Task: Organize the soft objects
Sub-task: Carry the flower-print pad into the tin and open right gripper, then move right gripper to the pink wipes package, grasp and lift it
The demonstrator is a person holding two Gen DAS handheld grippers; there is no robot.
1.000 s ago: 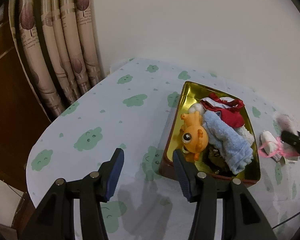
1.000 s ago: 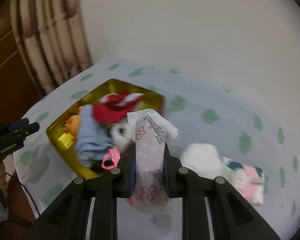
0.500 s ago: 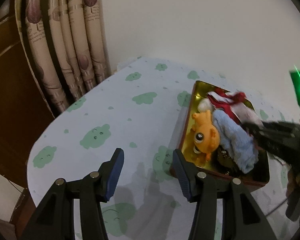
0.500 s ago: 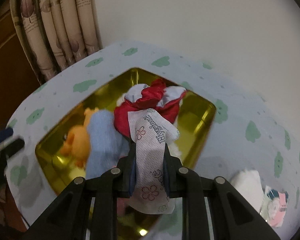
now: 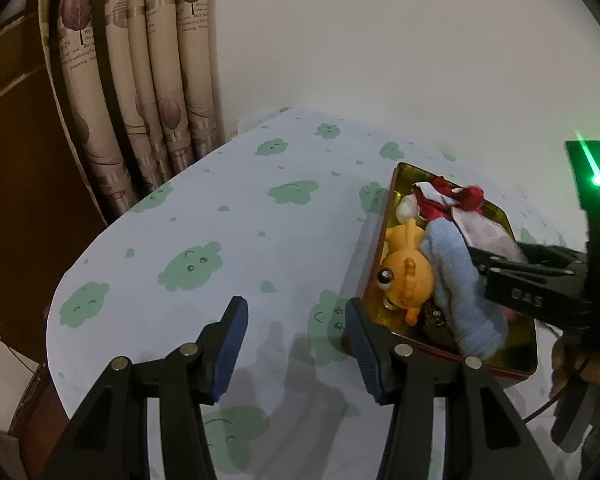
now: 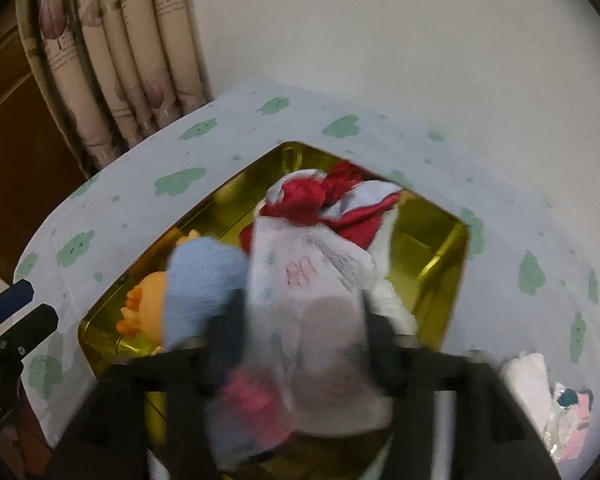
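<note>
Fingers (image 6: 312,340) astride packet (image 6: 312,280) (parting)

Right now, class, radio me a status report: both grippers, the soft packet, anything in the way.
Left gripper open, empty, over the tablecloth. Right gripper opening, white floral packet between its jaws above the gold tin. Tin crowded: blue towel, orange toy.

Wide bare stretch of the white tablecloth with green cloud prints (image 5: 236,216) lay open left of the gold rectangular metal tin (image 5: 392,216), clear up to the beige leaf-print curtains (image 5: 148,80). The tin was crowded: orange plush toy (image 5: 406,272), rolled light-blue towel (image 5: 456,280), red-and-white cloth bundle (image 6: 324,200), white flower-print packet (image 6: 312,288). Only its far right corner (image 6: 432,240) showed bare gold floor. The black right gripper (image 5: 476,258) blocked the tin's right side.
</note>
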